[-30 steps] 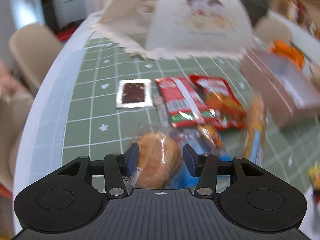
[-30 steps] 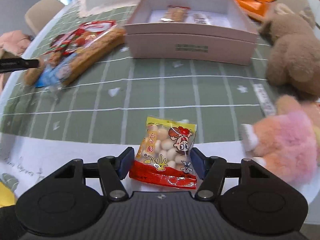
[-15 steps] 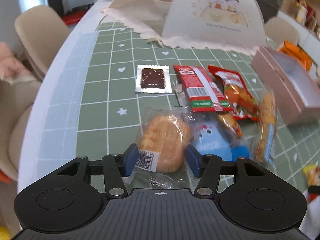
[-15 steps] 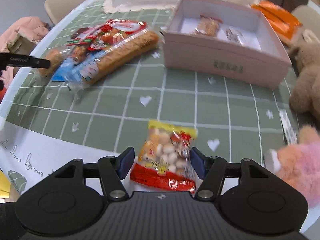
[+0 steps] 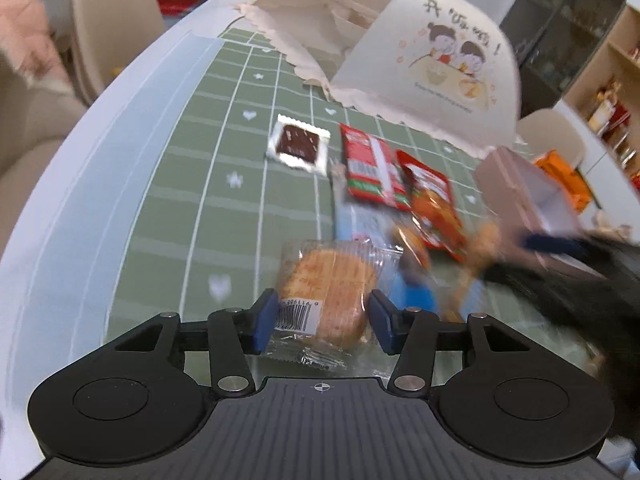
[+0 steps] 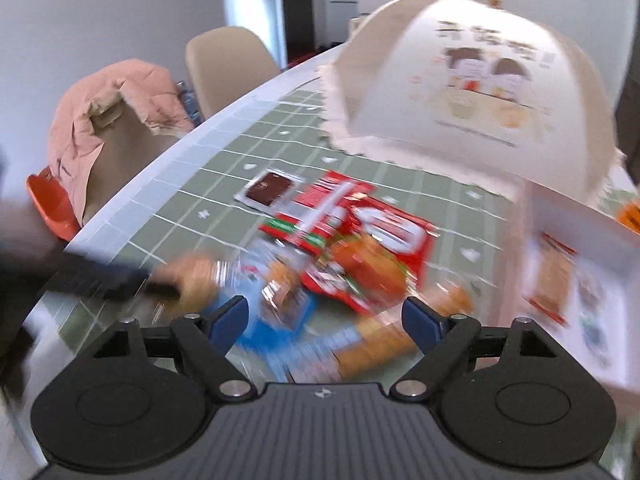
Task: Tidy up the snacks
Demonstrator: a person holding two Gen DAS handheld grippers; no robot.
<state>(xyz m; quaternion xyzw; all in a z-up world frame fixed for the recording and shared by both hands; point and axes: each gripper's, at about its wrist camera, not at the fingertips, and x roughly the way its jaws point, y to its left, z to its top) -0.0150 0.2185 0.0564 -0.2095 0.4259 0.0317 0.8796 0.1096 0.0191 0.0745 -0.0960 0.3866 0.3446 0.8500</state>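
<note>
Two red packets (image 5: 374, 166) (image 5: 434, 208), one wrapped round cake (image 5: 330, 288), one dark wafer (image 5: 299, 146), one pink box (image 5: 516, 192), one food cover (image 5: 424, 76)

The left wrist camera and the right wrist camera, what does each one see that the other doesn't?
Only the left wrist view shows the round wrapped cake with its barcode sitting between the left claw fingers, not yet squeezed, plus the shelves at the far right.

Only the right wrist view shows the pink jacket draped on a chair, and snacks already lying inside the pink box. The right claw is open and holds nothing.

Both show the brown square packet, the red snack bags, the green checked tablecloth and the cartoon food cover.
</note>
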